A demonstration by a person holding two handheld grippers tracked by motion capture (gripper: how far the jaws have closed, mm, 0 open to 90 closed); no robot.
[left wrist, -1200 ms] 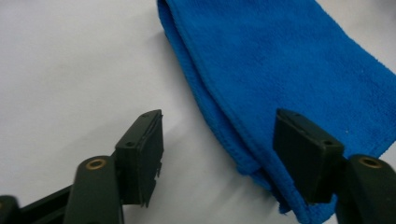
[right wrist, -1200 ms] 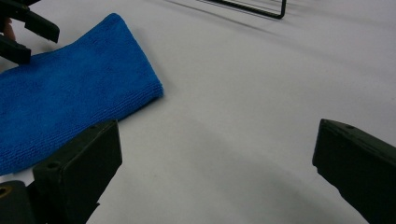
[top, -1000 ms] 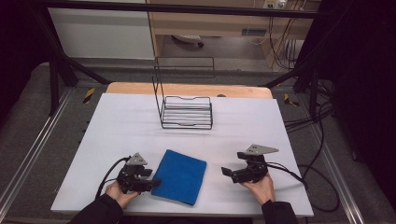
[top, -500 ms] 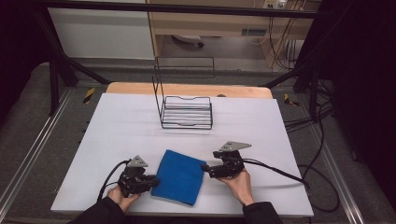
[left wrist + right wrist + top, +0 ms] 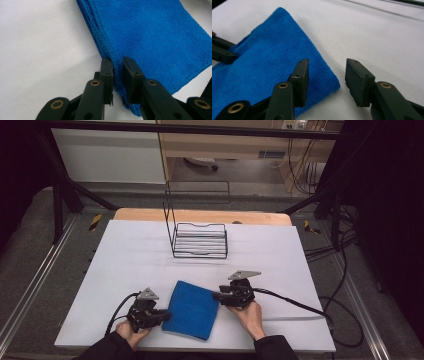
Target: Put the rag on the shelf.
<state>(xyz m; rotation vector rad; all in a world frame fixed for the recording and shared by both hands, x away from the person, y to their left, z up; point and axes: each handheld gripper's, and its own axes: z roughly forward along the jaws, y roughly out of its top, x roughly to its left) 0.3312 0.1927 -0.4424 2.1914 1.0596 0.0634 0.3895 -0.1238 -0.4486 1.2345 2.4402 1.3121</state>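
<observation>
A folded blue cloth (image 5: 192, 309) lies flat on the white table (image 5: 125, 260) near its front edge. My left gripper (image 5: 165, 315) is at the cloth's left edge. In the left gripper view its jaws have just been closing, and the left gripper (image 5: 117, 63) now pinches the folded edge of the cloth (image 5: 155, 37). My right gripper (image 5: 216, 296) is at the cloth's far right corner. Its jaws have just been closing too, but the right gripper (image 5: 327, 67) still stands apart, with the corner of the cloth (image 5: 269, 57) between the jaws and untouched by the outer pad.
A black wire rack (image 5: 200, 240) with a tall back frame stands at the far middle of the table, in front of a wooden board (image 5: 200, 215). The right gripper's cable (image 5: 300, 305) trails off to the right across the table.
The right gripper has moved left to the cloth's corner and its jaws have narrowed. The left gripper stayed at the cloth's left edge and its jaws closed on it.
</observation>
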